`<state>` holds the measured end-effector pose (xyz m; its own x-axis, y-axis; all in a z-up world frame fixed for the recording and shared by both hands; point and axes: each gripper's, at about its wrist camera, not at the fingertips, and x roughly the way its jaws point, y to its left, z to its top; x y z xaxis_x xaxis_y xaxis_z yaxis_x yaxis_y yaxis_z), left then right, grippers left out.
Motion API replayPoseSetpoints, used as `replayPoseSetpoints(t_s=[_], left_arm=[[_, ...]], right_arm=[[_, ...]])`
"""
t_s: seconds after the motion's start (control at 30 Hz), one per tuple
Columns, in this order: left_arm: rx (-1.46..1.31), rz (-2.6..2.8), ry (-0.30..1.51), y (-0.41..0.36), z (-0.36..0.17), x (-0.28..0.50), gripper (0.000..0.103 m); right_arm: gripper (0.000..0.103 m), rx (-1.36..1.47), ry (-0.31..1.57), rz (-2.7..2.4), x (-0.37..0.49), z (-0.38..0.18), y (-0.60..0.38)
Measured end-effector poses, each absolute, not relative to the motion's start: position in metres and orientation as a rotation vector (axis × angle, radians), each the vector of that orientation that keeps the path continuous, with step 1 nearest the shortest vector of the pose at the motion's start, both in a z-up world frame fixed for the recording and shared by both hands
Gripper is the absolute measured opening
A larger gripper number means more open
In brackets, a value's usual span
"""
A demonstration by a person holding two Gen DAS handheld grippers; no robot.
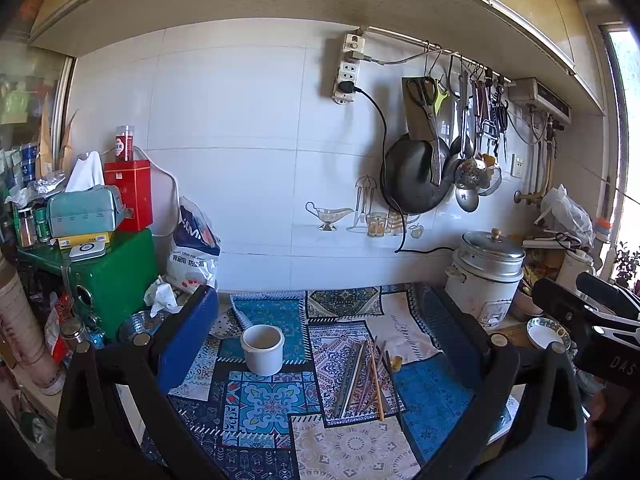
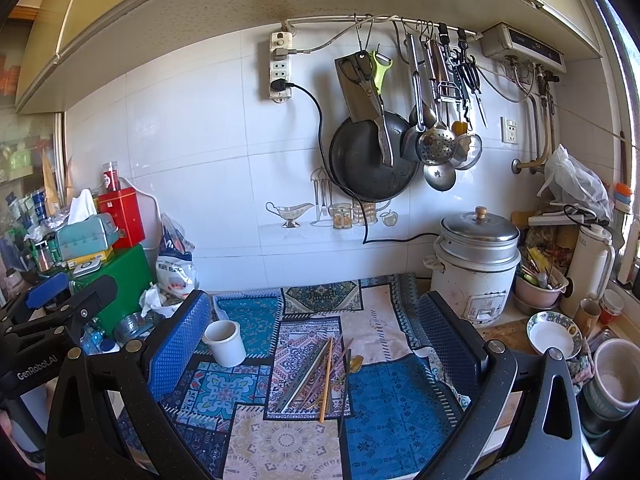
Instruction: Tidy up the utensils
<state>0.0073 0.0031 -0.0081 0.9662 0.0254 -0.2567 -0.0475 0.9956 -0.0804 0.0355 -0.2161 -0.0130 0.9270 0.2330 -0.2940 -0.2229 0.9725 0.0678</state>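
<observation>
A loose pile of chopsticks (image 1: pixel 366 376), wooden and metal, lies on the patterned cloth (image 1: pixel 264 400); it also shows in the right wrist view (image 2: pixel 320 376). A white cylindrical cup (image 1: pixel 263 349) stands upright to the left of them, empty as far as I see, and it shows in the right wrist view (image 2: pixel 225 342). My left gripper (image 1: pixel 320 320) is open and empty, held above the cloth with cup and chopsticks between its blue fingers. My right gripper (image 2: pixel 316 320) is open and empty, also above the cloth.
A white rice cooker (image 2: pixel 476 268) stands at the back right, with a patterned bowl (image 2: pixel 554 334) and cups beside it. Boxes, a green case (image 1: pixel 116 276) and a bag crowd the left. A pan and ladles (image 2: pixel 436 144) hang on the wall.
</observation>
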Motion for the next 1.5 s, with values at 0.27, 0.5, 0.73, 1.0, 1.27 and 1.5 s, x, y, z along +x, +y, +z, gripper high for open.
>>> replayPoseSetpoints(t_s=[0.27, 0.5, 0.73, 1.0, 1.27, 1.5], left_arm=[[-0.094, 0.035, 0.299, 0.004, -0.015, 0.026, 0.103], [-0.106, 0.067, 0.399, 0.008, -0.045, 0.066, 0.103], [-0.083, 0.096, 0.597, 0.007, -0.108, 0.131, 0.103], [-0.003, 0.022, 0.858, -0.015, -0.199, 0.213, 0.094], [0.034, -0.037, 1.043, -0.036, -0.262, 0.285, 0.074], [0.053, -0.068, 1.132, -0.039, -0.292, 0.33, 0.049]], right_arm=[[0.103, 0.034, 0.341, 0.211, 0.051, -0.022, -0.219], [0.103, 0.027, 0.466, 0.104, 0.095, -0.06, -0.235], [0.103, -0.04, 0.67, -0.013, 0.146, -0.123, -0.257], [0.096, -0.079, 0.914, -0.013, 0.202, -0.189, -0.272], [0.07, 0.032, 1.075, 0.155, 0.264, -0.226, -0.266], [0.053, 0.036, 1.144, 0.311, 0.314, -0.245, -0.23]])
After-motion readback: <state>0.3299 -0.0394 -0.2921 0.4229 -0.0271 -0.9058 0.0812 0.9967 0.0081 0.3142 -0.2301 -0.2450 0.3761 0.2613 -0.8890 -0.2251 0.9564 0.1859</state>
